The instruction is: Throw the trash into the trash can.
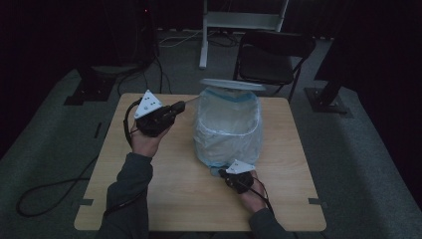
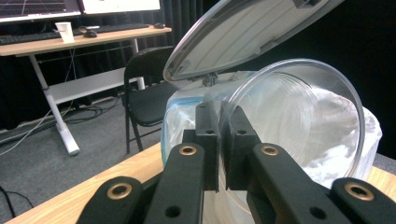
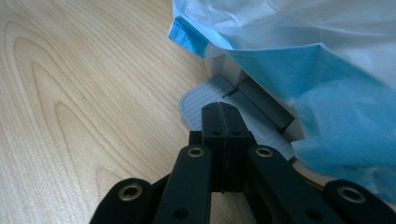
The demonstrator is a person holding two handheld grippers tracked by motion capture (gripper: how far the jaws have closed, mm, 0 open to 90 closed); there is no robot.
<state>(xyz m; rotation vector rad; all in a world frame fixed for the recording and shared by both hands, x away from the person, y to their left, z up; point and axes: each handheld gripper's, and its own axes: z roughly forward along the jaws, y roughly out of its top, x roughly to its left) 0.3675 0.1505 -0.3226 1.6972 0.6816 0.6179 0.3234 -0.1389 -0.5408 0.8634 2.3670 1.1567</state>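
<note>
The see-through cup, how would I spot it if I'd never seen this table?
Find the white pedal bin with the blue-edged plastic liner on the wooden table, its lid up. Left of it, the left gripper pinches the rim of a clear round plastic cup. It is the only thing here you can see straight through.

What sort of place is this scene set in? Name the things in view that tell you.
Probably an office or lab workroom with dark curtains: a wooden table bears a lined pedal bin, with a folding chair behind it and a desk holding keyboards and a paper cup.
</note>
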